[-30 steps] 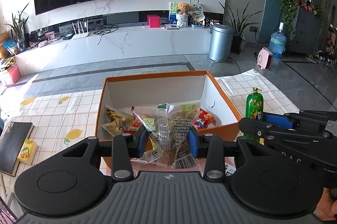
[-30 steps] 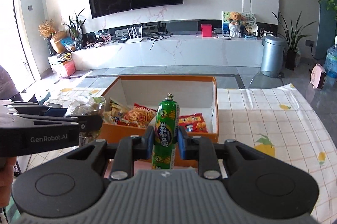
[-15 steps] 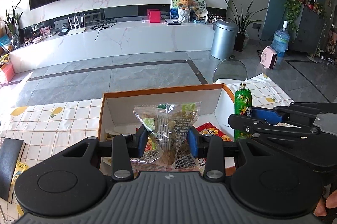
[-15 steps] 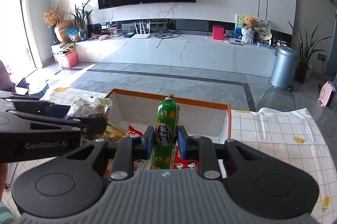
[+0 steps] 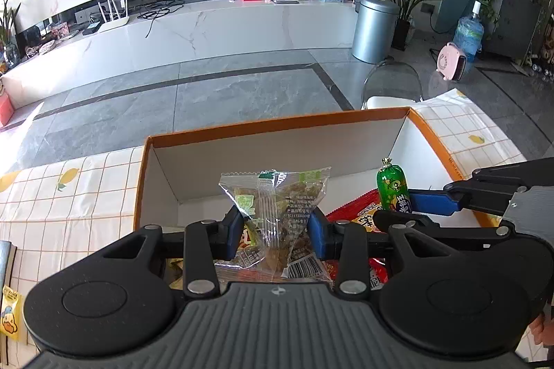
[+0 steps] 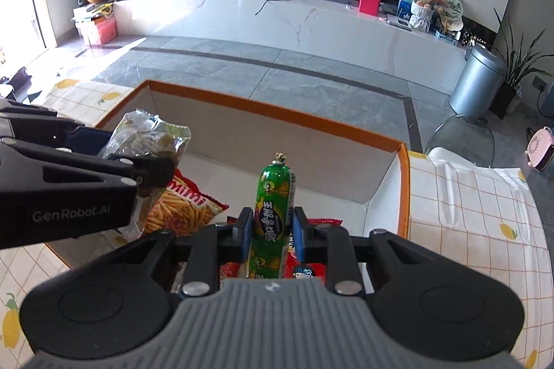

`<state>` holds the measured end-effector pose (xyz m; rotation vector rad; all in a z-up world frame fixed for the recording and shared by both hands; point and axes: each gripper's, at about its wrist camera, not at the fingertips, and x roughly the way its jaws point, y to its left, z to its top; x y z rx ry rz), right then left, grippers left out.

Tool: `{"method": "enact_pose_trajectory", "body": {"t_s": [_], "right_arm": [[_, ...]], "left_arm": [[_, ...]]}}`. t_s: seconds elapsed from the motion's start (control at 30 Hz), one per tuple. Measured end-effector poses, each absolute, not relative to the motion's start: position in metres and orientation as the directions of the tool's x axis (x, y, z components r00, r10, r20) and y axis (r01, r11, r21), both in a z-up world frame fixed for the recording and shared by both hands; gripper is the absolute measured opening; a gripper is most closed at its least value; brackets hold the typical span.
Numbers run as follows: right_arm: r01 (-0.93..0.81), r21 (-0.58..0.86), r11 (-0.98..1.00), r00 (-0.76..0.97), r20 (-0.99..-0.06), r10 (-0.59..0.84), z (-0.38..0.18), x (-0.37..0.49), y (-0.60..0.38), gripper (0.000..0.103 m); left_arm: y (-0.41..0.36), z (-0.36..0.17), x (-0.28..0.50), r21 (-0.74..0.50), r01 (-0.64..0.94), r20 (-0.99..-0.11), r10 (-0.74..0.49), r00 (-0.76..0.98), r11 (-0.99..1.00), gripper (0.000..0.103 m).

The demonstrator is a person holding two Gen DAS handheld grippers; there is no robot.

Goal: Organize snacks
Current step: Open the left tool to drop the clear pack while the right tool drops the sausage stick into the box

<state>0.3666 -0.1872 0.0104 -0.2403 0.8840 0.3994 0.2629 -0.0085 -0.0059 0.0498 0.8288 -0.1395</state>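
Note:
My left gripper [image 5: 275,232] is shut on a clear snack packet [image 5: 275,206] with green print and holds it above the orange-rimmed cardboard box [image 5: 277,123]. My right gripper [image 6: 270,228] is shut on a green sausage stick [image 6: 271,213], upright, also above the box [image 6: 277,112]. In the left wrist view the right gripper [image 5: 408,206] and sausage [image 5: 391,185] show at right. In the right wrist view the left gripper [image 6: 152,157] and packet [image 6: 152,133] show at left. Red and orange snack bags [image 6: 187,209] lie inside the box.
The box stands on a table with a lemon-print checked cloth [image 5: 69,189]. A yellow duck card [image 5: 10,313] lies at the left edge. A clear chair [image 6: 460,137] stands behind the table on the right. Beyond are a grey floor, white TV bench and a bin [image 5: 374,26].
Both grippers have moved forward and over the box with their snacks still held; the box's far wall now sits closer and the view tilts downward.

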Motion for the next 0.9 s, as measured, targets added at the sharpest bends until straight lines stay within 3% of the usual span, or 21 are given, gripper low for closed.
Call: {"method": "enact_pose_trajectory", "body": {"t_s": [0.27,0.57,0.63,0.7,0.77,0.9], "right_arm": [[-0.442,-0.016,0.897,0.463,-0.860,0.213,-0.021,0.397,-0.180,0.020],[-0.486,-0.062,0.872,0.446,-0.875,0.186,-0.032,0.398,-0.168,0.023],[-0.483,-0.079,0.872,0.459,-0.871,0.176,-0.031,0.395,-0.168,0.046],[-0.479,-0.089,0.873,0.475,-0.863,0.173,-0.028,0.394,-0.168,0.056],[-0.475,-0.087,0.876,0.476,-0.862,0.172,-0.025,0.394,-0.169,0.062],[-0.466,-0.073,0.882,0.483,-0.856,0.184,-0.019,0.390,-0.173,0.076]], "left_arm": [[-0.006,-0.033,0.281,0.012,0.140,-0.781,-0.079,0.620,0.990,0.045],[-0.004,-0.039,0.282,0.008,0.136,-0.772,-0.080,0.630,0.991,0.048],[-0.006,-0.039,0.281,0.013,0.144,-0.773,-0.081,0.630,0.989,0.050],[-0.009,-0.037,0.280,0.039,0.147,-0.764,-0.065,0.642,0.988,0.055],[-0.009,-0.035,0.276,0.058,0.153,-0.747,-0.059,0.662,0.987,0.069],[-0.005,-0.026,0.272,0.046,0.134,-0.734,-0.058,0.677,0.990,0.072]]}}
